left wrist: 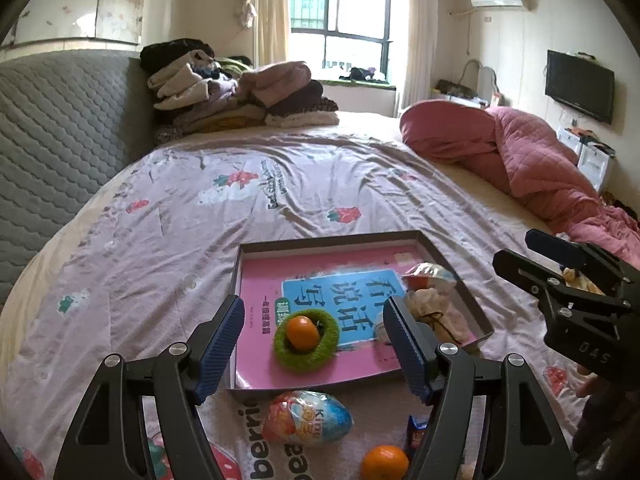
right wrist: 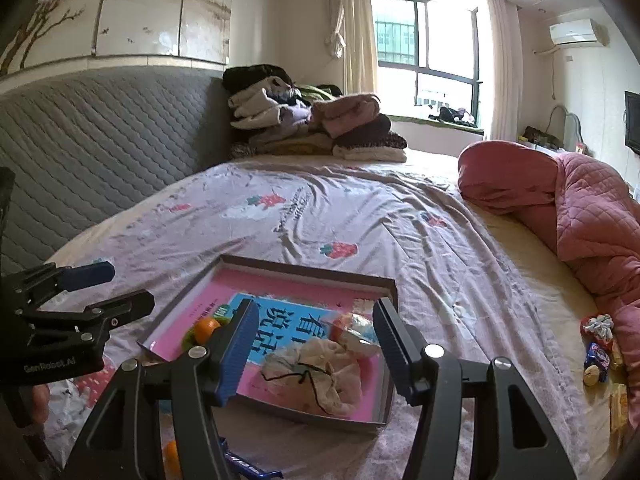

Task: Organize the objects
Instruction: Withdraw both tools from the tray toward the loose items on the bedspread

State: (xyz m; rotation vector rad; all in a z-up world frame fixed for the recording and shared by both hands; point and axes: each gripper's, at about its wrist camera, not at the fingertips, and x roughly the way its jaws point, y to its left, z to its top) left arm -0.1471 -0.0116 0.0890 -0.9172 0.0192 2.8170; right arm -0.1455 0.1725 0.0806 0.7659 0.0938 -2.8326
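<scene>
**Both grippers open and empty over the tray on the bed**

Left gripper [left wrist: 314, 344] hovers over the near edge of the shallow grey tray [left wrist: 452, 268], jaws wide apart, nothing between the pads. Right gripper [right wrist: 316, 344] hovers above the tray's near right part, jaws clearly apart and not gripping; the cream pouch lies below them, not pinched.

Tray sits on the printed bedsheet [left wrist: 180, 240]. A pink-and-blue book [left wrist: 280, 280] lies flat inside, covering most of the floor. On the book: a green fuzzy ring [left wrist: 288, 356] with an orange [left wrist: 303, 333] sitting in its middle. To the right in the tray, a cream drawstring pouch [right wrist: 316, 376] and, just behind it, a foil-wrapped egg [right wrist: 356, 330], touching or nearly so.

Outside the tray, on the sheet just in front of it: a second foil egg [left wrist: 308, 418], another orange [left wrist: 384, 462], and a small blue wrapper [left wrist: 416, 432] partly hidden by the left gripper's finger.

In the right wrist view, loose wrapped snacks [right wrist: 598, 354] lie well apart at the right, against the pink quilt [right wrist: 592, 220]. Folded clothes pile [left wrist: 240, 92] sits at the far end by the grey headboard [left wrist: 60, 120].
</scene>
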